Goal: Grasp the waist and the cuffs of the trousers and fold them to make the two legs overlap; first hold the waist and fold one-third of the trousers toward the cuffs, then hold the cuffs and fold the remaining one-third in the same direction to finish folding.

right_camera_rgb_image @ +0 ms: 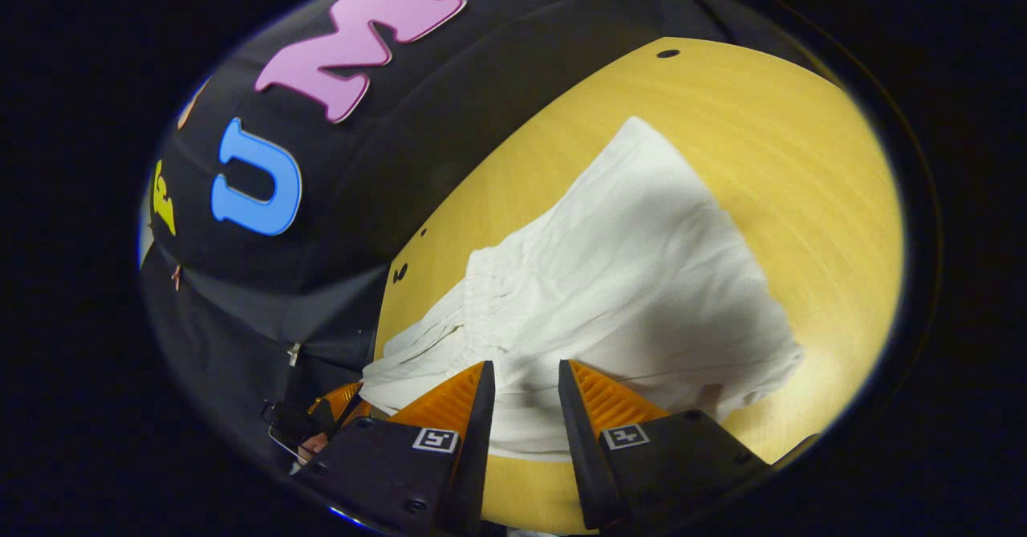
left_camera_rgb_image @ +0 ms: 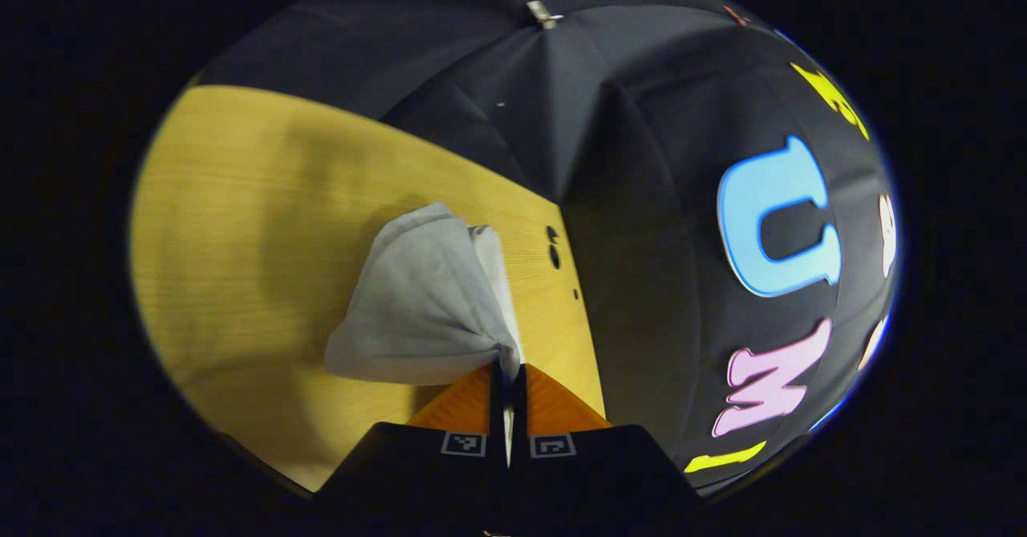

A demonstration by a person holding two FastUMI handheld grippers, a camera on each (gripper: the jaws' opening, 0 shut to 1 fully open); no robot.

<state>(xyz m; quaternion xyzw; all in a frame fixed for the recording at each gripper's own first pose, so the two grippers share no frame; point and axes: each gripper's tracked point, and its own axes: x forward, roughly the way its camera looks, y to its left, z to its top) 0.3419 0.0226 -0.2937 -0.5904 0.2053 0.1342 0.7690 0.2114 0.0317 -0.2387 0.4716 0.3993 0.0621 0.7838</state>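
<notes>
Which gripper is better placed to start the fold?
Left, probably. The left gripper is shut on the white cloth trousers, lifting them off the yellow wooden table. The right gripper hangs open above them.

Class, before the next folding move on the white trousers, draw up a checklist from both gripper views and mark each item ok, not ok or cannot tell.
1. Left gripper shut on the trousers: ok, cloth is pinched between its closed fingers.
2. Right gripper gripping cloth: not ok, fingers apart above the trousers.
3. Elastic waistband in sight near the right gripper: ok.
4. Legs overlapping neatly: cannot tell.
5. Which end the left gripper holds: cannot tell.
6. Bare table beyond the trousers to fold onto: ok.
</notes>
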